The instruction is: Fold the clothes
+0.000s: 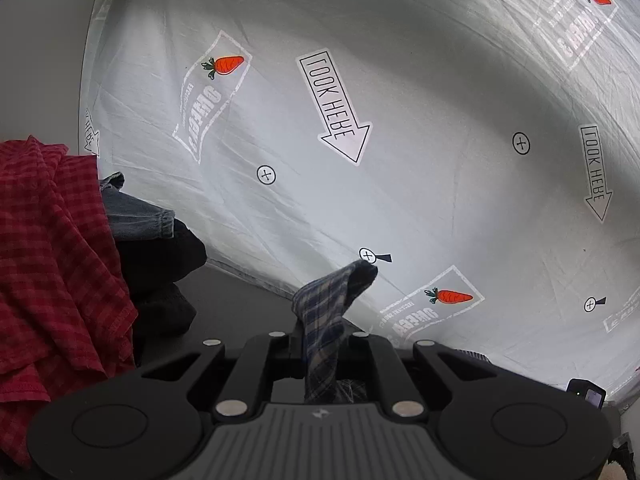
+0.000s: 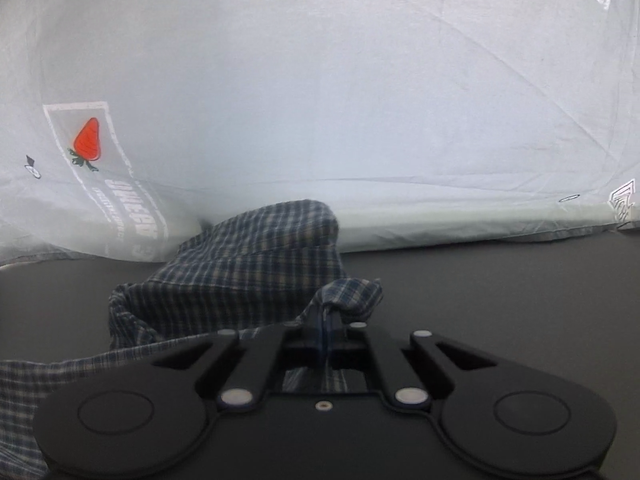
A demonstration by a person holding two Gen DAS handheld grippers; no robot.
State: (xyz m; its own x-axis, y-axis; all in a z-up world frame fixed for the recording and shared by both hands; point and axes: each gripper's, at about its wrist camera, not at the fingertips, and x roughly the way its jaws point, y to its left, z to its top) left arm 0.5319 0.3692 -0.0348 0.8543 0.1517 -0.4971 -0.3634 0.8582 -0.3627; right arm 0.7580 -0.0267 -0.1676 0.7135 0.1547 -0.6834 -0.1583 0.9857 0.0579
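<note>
Clamped in both grippers, the plaid garment [image 2: 248, 264] is held by the left gripper [image 1: 320, 336] and right gripper [image 2: 326, 326]; its bulk lies left of the right fingers on the counter [image 2: 500, 280].

A pale printed sheet [image 1: 420, 92], marked with carrots, arrows and crosshair circles, is spread behind a dark tabletop [image 2: 500, 292]. A small black device [image 1: 587, 393] is seen at its edge.
</note>
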